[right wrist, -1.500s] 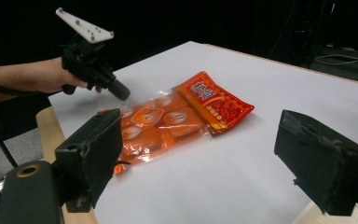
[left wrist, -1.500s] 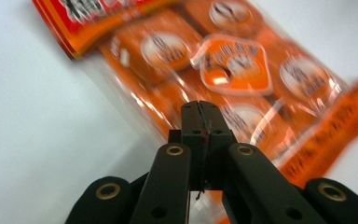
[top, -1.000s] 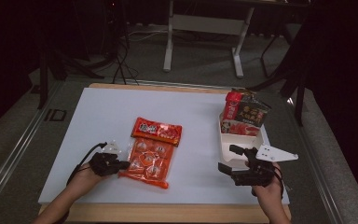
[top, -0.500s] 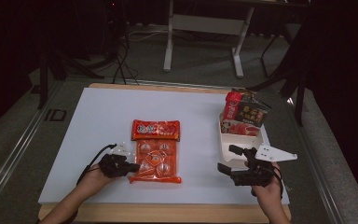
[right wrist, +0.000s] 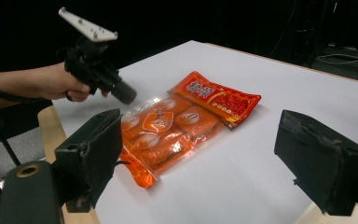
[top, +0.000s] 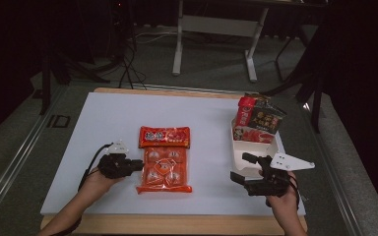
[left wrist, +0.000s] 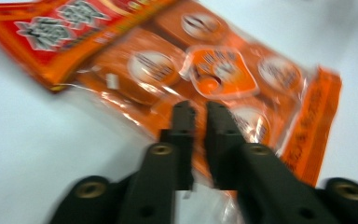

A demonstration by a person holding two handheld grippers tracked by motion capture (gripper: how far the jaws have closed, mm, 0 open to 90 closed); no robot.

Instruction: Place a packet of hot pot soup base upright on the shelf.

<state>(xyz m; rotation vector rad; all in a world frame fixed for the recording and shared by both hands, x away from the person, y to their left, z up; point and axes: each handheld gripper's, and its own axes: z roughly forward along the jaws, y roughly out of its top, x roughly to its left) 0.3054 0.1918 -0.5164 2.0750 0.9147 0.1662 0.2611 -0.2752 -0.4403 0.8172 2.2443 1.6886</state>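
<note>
— What do we see changed from a second ago?
— The orange snack bag (top: pixel 165 160) has turned; it lay slanted, and now its long axis runs straight away from us, red header at the far end.
— Where does it lie?
— On the table (top: pixel 103 123), left of the white tray (top: pixel 254 147).
— Our grippers?
— The left gripper (left wrist: pixel 200 114) pinches the bag's clear left edge, jaws nearly together. The right gripper (right wrist: pixel 200 154) hangs spread wide, just in front of the tray.
</note>
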